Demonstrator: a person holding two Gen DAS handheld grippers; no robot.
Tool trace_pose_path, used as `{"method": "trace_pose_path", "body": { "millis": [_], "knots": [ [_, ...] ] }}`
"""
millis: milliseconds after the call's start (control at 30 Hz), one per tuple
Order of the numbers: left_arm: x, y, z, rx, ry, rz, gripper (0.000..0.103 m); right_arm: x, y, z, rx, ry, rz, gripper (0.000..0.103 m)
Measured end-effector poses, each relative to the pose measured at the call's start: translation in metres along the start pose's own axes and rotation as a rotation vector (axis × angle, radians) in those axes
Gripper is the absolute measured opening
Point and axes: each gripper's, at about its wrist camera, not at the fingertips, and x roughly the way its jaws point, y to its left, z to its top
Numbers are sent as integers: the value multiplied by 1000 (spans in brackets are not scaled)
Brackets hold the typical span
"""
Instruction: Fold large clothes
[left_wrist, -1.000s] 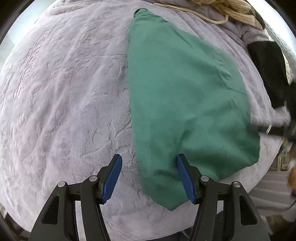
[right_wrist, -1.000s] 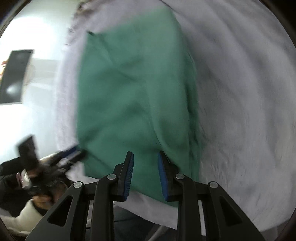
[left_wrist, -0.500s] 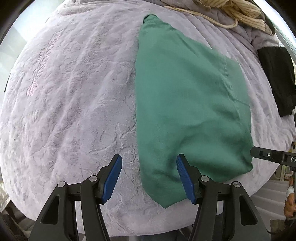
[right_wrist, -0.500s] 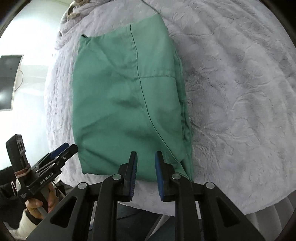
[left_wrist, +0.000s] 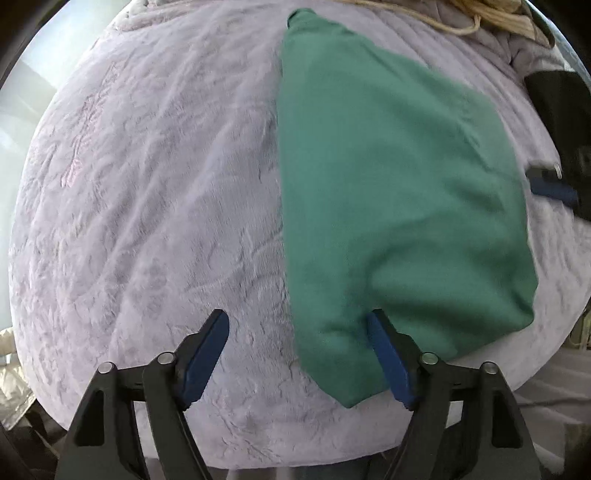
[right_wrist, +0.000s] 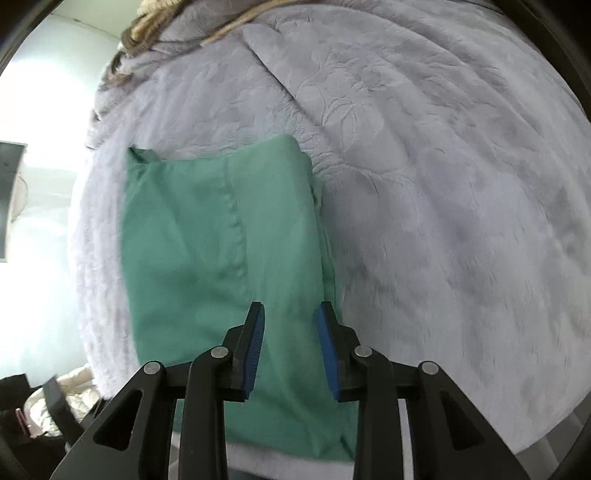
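Left wrist view: folded green cotton garment (left_wrist: 388, 192) lies flat on lilac plush blanket (left_wrist: 155, 206), soft, light, best pinched at near corner; left gripper (left_wrist: 297, 354) wide, right gripper (right_wrist: 290, 347) partly parted, both empty.

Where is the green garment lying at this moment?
The folded green garment lies flat on the lilac plush blanket. In the left wrist view it fills the right half; in the right wrist view it sits left of centre, near the blanket's edge.

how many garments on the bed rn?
2: green garment folded on the lavender blanket; a dark one at the far right edge. More may lie out of view.
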Motion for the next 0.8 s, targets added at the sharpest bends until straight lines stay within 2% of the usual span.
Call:
{"method": "trace_pose_path", "body": {
  "millis": [100, 233, 367, 467, 600, 667, 700, 733, 767, 800],
  "knots": [
    [-3, -2, -2, -1, 0, 3, 78, 35, 2, 10, -19, 40, -97, 33],
    [-12, 0, -2, -16, -10, 0, 78, 47, -7, 19, 0, 43, -138, 37],
    [-25, 7, -1, -46, -38, -5, 78, 26, -13, 23, 16, 24, -160, 37],
    [-34, 10, 6, -62, -61, -2, 78, -1, -4, 11, -12, 10, -108, 41],
    [-43, 5, 18, -55, -90, 21, 79, -24, 11, -19, -49, -4, -94, 63],
    [-44, 0, 27, -50, -98, 16, 79, -27, 22, -37, -56, -13, -96, 65],
    [-44, -2, 30, -45, -94, 13, 92, -29, 23, -41, -54, -15, -102, 65],
    [-44, -5, 32, -38, -91, 12, 100, -30, 24, -46, -51, -15, -109, 65],
    [-46, -8, 33, -33, -100, 15, 103, -30, 26, -53, -45, -14, -120, 65],
    [-47, -11, 34, -21, -111, 18, 102, -32, 27, -55, -42, -15, -129, 70]
  ]
}}
